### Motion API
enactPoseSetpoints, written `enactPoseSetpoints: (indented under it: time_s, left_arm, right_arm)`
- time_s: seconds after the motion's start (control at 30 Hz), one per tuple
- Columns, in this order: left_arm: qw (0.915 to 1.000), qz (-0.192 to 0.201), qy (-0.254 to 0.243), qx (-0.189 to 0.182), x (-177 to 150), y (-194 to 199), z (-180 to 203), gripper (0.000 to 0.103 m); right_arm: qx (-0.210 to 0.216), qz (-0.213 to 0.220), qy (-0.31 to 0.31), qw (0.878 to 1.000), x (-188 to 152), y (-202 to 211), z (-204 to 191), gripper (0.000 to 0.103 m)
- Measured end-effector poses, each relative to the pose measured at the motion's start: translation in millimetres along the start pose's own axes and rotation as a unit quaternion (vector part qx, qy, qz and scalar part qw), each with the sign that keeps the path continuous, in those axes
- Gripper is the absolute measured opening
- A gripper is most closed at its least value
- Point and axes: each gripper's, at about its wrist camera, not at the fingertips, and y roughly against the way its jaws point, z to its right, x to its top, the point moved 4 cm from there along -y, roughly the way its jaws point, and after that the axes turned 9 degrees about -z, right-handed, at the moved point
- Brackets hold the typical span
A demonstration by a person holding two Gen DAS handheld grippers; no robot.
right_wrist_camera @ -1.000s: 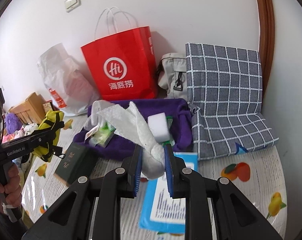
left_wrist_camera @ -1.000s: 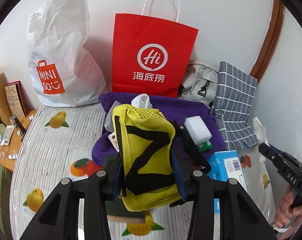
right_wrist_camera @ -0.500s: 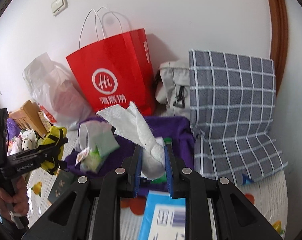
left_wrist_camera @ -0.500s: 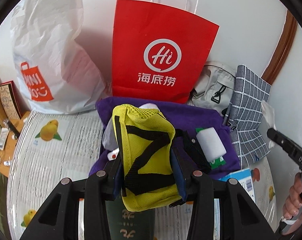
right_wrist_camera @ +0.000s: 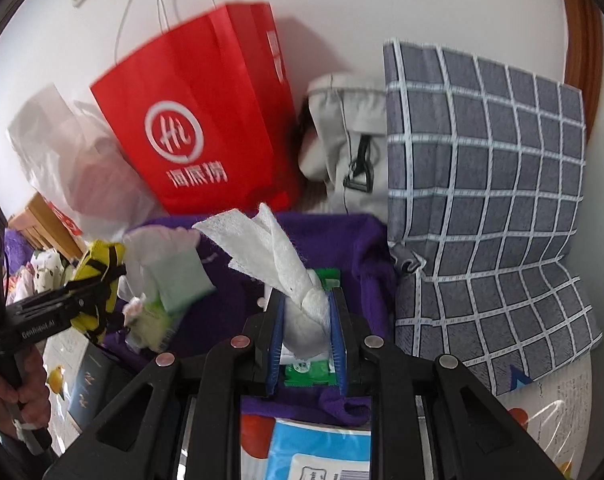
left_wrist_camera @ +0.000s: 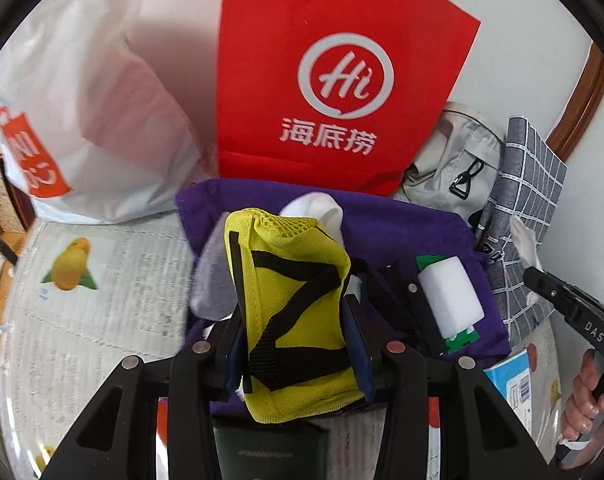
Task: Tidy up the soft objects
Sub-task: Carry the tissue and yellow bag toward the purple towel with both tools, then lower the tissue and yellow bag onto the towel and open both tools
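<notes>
My left gripper [left_wrist_camera: 296,344] is shut on a yellow mesh pouch with black straps [left_wrist_camera: 294,312], held above the near edge of a purple cloth bin [left_wrist_camera: 401,224]. The pouch also shows in the right wrist view [right_wrist_camera: 98,280]. My right gripper [right_wrist_camera: 305,332] is shut on a crumpled white tissue [right_wrist_camera: 274,256], held over the bin's right half [right_wrist_camera: 365,240]. In the bin lie a white foam block on a green packet [left_wrist_camera: 449,296] and a white sock [left_wrist_camera: 313,208]. A pale green packet [right_wrist_camera: 174,276] lies at the bin's left.
A red paper bag [left_wrist_camera: 333,80], a white plastic bag [left_wrist_camera: 82,92], a grey backpack [left_wrist_camera: 453,168] and a grey checked cushion [right_wrist_camera: 485,184] stand behind the bin against the wall. A dark booklet [left_wrist_camera: 270,452] and a blue-white packet [right_wrist_camera: 321,456] lie on the fruit-print sheet.
Both grippers have moved forward toward the purple bin with their loads. The bin and red bag now look larger and closer.
</notes>
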Motion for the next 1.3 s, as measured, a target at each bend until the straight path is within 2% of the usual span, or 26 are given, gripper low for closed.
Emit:
enactPoseSetpoints:
  time_s: [0.17,0.33,0.53,0.83,0.9,1.07,1.13,1.27,1.3]
  left_arm:
    - [0.9999,-0.007,-0.013,-0.002,7,-16,12,0.042]
    - [0.9997,-0.012,-0.017,-0.011,14,-25,17,0.042]
    - [0.999,-0.027,-0.03,-0.019,12,-37,21,0.044]
    - [0.9982,-0.038,-0.033,-0.034,12,-44,22,0.048]
    - [0.998,-0.039,-0.033,-0.037,12,-45,22,0.05]
    - [0.9973,-0.044,-0.034,-0.047,12,-46,24,0.055]
    - [0.9973,-0.043,-0.042,-0.044,12,-45,27,0.058]
    - [0.9981,-0.028,-0.045,-0.032,14,-40,29,0.078]
    - [0.9983,-0.024,-0.045,-0.027,15,-38,29,0.079]
  right_arm:
    - [-0.011,-0.009,0.001,1.0,2,-12,5,0.022]
    - [-0.003,-0.035,0.02,0.999,0,-33,-2,0.022]
    - [0.002,-0.064,0.039,0.997,-5,-56,-15,0.022]
    - [0.0,-0.083,0.048,0.995,-9,-76,-24,0.023]
    - [0.003,-0.082,0.045,0.996,-9,-76,-23,0.026]
    - [0.028,-0.077,0.037,0.996,-7,-71,-21,0.047]
    - [0.027,-0.075,0.044,0.996,-6,-70,-23,0.049]
    - [0.026,-0.074,0.057,0.995,-7,-65,-26,0.054]
    - [0.025,-0.071,0.058,0.995,-7,-63,-26,0.054]
